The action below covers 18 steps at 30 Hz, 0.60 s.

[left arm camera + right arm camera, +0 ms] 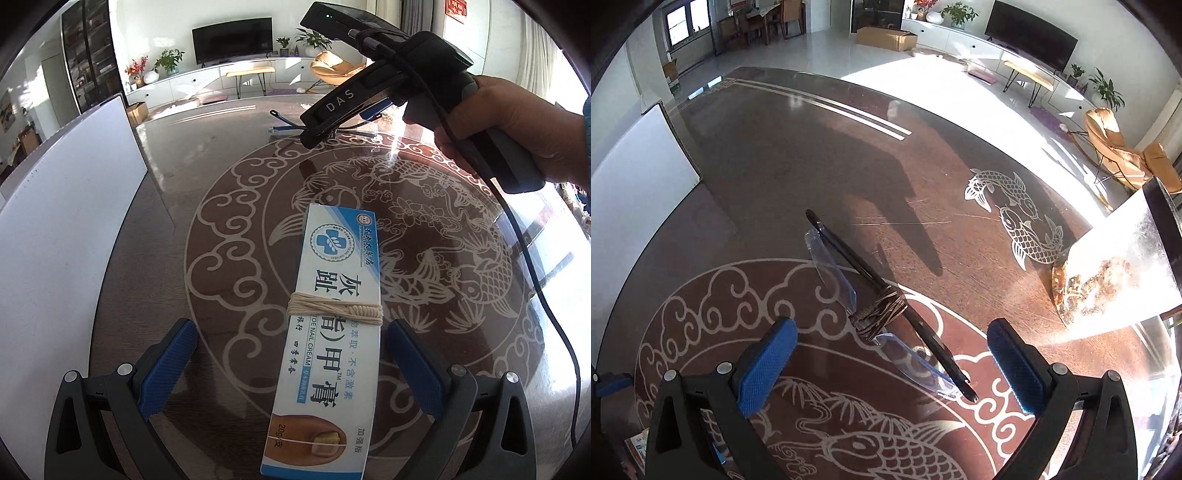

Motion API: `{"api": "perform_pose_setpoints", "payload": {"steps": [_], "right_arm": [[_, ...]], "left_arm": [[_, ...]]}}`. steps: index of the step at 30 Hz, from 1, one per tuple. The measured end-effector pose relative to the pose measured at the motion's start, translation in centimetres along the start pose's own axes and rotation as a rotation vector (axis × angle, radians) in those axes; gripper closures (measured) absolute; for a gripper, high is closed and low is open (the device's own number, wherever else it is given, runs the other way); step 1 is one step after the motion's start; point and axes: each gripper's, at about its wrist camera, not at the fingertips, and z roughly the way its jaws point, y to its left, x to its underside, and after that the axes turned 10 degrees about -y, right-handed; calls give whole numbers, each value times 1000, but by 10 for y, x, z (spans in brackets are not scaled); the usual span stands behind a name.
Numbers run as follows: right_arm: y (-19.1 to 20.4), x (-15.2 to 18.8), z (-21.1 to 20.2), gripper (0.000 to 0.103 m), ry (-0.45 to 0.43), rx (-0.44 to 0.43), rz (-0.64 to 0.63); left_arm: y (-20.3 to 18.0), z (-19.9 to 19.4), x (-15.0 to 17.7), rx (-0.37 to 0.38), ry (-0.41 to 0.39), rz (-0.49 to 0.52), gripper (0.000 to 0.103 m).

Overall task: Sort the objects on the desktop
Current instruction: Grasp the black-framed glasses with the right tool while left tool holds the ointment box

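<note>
Here the left tongs (pixel 291 365) stood wide apart astride a string-tied cream box (pixel 325 332) flat on the surface (pixel 221 155), its long axis running fwd between the pads. Right tongs (pixel 892 363), also apart, straddled a bound pen-and-clear-strip bundle (pixel 879 314) lying diagonal.

Blue-white cream box (pixel 327 343) w/ string round it lies flat; string-wrapped black pen (pixel 886 306) on clear sleeve.
</note>
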Motion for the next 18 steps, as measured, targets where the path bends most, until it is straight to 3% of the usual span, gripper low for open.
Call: {"api": "perform_pose_setpoints", "payload": {"steps": [1,3,5,6,11,18], "right_arm": [[-2,0,5,5,17,-13,15],[-5,1,7,24,17,-74,60],[-7,3,0,65,-23,-63,69],[-9,6,-3,71,-31,-67,83],[-21,48,-29,72,-74,-57,206],[-5,160,-108,72,-79,37,220]], "left_arm": [[0,0,0,0,0,0,0],[0,0,0,0,0,0,0],[0,0,0,0,-1,-1,0],[1,0,0,-2,-1,0,0],[2,-1,0,-2,-1,-2,0],[2,-1,0,-2,-1,-2,0]]}}
